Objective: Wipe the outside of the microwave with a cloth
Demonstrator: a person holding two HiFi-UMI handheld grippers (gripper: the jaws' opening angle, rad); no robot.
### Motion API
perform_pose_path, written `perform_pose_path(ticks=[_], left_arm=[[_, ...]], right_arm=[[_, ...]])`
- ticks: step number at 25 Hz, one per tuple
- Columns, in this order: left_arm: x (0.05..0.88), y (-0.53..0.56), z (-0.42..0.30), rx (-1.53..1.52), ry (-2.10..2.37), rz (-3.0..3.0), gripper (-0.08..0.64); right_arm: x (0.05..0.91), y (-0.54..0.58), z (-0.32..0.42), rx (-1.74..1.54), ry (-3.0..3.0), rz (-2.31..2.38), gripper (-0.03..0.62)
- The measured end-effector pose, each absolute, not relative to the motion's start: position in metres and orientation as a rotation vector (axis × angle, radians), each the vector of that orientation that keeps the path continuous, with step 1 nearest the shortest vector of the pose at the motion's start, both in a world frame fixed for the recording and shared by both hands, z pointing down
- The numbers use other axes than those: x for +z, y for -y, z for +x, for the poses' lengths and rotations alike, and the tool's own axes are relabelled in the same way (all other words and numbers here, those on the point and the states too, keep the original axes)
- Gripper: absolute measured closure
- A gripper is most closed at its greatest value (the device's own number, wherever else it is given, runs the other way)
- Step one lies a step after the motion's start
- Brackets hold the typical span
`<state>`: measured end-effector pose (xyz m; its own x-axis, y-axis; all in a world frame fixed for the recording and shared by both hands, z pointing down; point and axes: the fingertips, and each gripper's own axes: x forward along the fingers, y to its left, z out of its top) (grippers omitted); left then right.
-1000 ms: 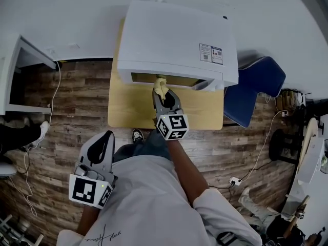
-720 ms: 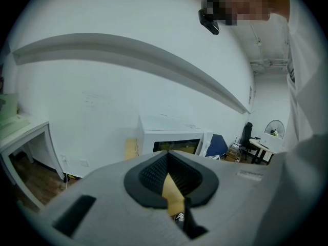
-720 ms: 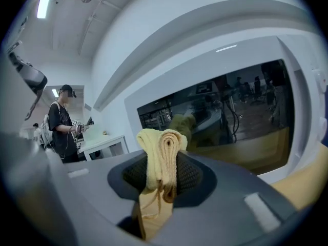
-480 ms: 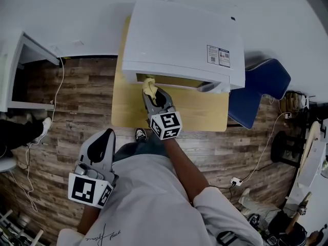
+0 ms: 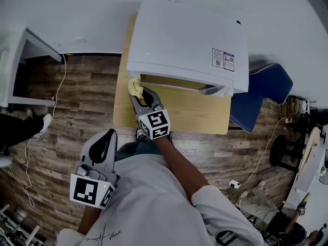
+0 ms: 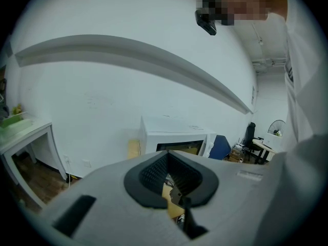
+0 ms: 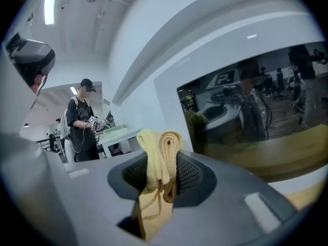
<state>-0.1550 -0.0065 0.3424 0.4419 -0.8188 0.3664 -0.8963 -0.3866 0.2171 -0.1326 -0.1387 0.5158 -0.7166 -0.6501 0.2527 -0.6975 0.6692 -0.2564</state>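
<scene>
Your right gripper (image 5: 139, 93) is clamped on a folded yellow cloth (image 5: 135, 87), pressing it to the lower left corner of the microwave's (image 5: 184, 40) front, just beside the dark glass door. The white microwave sits on a light wooden table (image 5: 195, 111) against a white wall, with a label on the right part of its top. In the right gripper view the cloth (image 7: 159, 158) stands upright, pinched between the 2 jaws with its rolled edge sticking out above them, and the microwave door (image 7: 256, 101) fills the right side, mirroring the room. A person (image 7: 82, 119) in dark clothes stands well apart in the background of that view.

Your left gripper (image 5: 106, 136) hangs low beside your body, over the wood-plank floor (image 5: 77, 101) and well apart from the table. In the left gripper view its jaws are closed together with nothing between them, and the microwave (image 6: 174, 137) shows beyond them across the room.

A blue chair (image 5: 261, 94) stands just beside the table's right edge, and a white desk (image 5: 20, 50) sits at the far left
</scene>
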Motion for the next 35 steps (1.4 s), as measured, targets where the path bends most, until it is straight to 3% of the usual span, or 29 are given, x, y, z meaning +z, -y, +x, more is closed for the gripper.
perform_pose_path(ticks=[14, 35], left_arm=[[0.342, 0.008, -0.161, 0.249, 1.479, 2.286, 0.566], [0.339, 0.017, -0.09, 0.246, 1.277, 2.423, 0.566]], right_arm=[[0.506, 0.119, -0.155, 0.467, 2.781, 0.951, 0.476], [0.508, 0.119, 0.091, 0.483, 2.474, 1.571, 0.476]])
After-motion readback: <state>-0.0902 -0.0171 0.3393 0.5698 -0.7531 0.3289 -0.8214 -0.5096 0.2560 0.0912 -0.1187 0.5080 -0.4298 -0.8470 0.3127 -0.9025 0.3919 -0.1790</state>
